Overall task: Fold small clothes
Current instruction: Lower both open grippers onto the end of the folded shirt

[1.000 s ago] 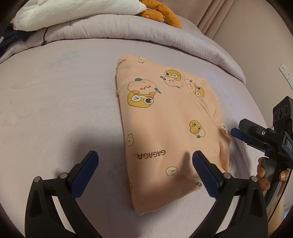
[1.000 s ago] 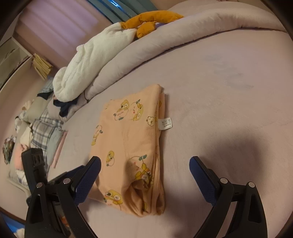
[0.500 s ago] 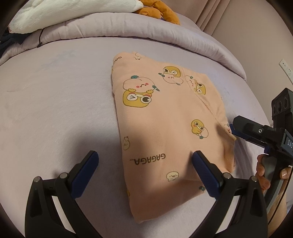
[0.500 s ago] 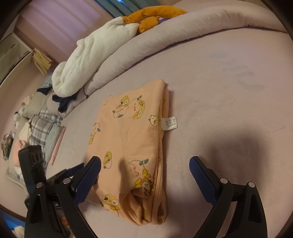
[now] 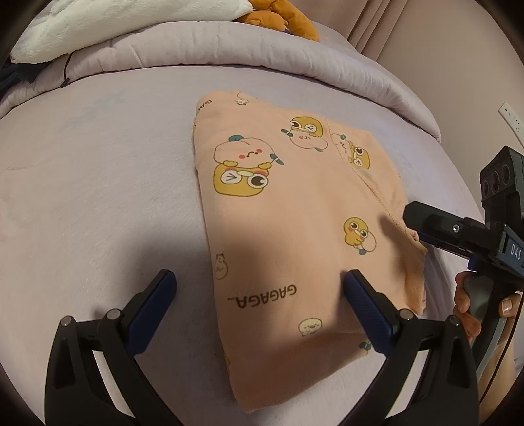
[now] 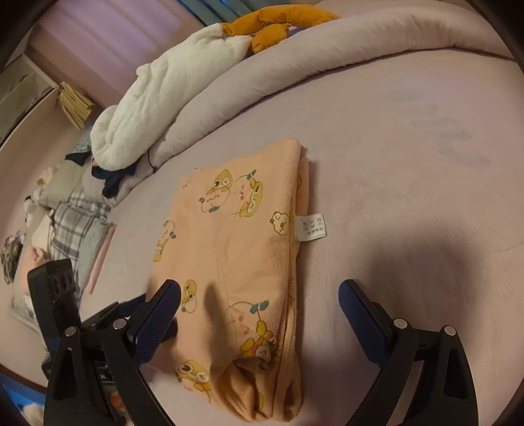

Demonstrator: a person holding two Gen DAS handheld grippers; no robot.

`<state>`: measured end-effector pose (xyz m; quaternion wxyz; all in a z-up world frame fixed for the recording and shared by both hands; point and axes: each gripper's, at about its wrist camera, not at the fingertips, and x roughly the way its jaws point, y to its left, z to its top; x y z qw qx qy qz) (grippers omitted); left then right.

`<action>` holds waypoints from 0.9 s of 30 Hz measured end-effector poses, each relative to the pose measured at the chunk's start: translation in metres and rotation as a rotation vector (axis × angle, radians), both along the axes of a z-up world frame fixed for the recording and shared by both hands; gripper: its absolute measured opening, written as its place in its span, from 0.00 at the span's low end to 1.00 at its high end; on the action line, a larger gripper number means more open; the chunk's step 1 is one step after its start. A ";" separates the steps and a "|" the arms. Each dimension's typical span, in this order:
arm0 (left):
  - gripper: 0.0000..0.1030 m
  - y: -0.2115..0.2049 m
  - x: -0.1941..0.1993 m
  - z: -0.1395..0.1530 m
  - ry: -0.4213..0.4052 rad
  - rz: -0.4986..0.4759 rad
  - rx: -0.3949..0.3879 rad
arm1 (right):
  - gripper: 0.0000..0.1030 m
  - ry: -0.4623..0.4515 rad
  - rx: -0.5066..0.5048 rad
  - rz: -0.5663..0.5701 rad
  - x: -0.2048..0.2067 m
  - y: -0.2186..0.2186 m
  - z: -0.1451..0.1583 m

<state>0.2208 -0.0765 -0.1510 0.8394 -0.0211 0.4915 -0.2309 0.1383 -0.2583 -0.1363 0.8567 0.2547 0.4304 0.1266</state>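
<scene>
A peach garment (image 5: 294, 229) printed with cartoon ducks and the word GAGAGA lies folded flat on the lilac bed sheet (image 5: 98, 196). My left gripper (image 5: 258, 298) hovers open over its near left edge, nothing between the fingers. In the left wrist view the right gripper's body, held by a hand (image 5: 465, 304), reaches the garment's right edge. In the right wrist view the same garment (image 6: 235, 262) lies lengthwise with a white care label (image 6: 310, 226) sticking out on its right side. My right gripper (image 6: 258, 304) stands open over its near end.
A rolled lilac duvet (image 5: 262, 59) borders the far side of the bed, with a white fluffy blanket (image 6: 157, 108) and an orange plush toy (image 6: 278, 23) on it. A heap of checked and other clothes (image 6: 68, 222) lies at the left.
Both grippers have moved forward, closer over the garment. The right gripper has come in to the garment's right edge. The garment itself lies as before.
</scene>
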 end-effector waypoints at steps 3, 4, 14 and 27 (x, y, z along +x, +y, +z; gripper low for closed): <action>0.99 -0.002 0.001 -0.002 -0.001 -0.007 0.003 | 0.94 -0.002 0.006 0.002 0.003 -0.001 -0.002; 0.99 -0.003 0.001 -0.002 -0.003 -0.008 0.003 | 0.94 -0.003 0.008 0.004 0.004 -0.001 -0.003; 0.99 -0.008 0.006 -0.003 -0.003 -0.018 -0.002 | 0.94 -0.015 0.026 0.023 0.012 -0.001 -0.005; 0.99 -0.017 0.011 -0.004 -0.008 -0.043 -0.015 | 0.94 -0.025 0.056 0.073 0.029 0.011 -0.005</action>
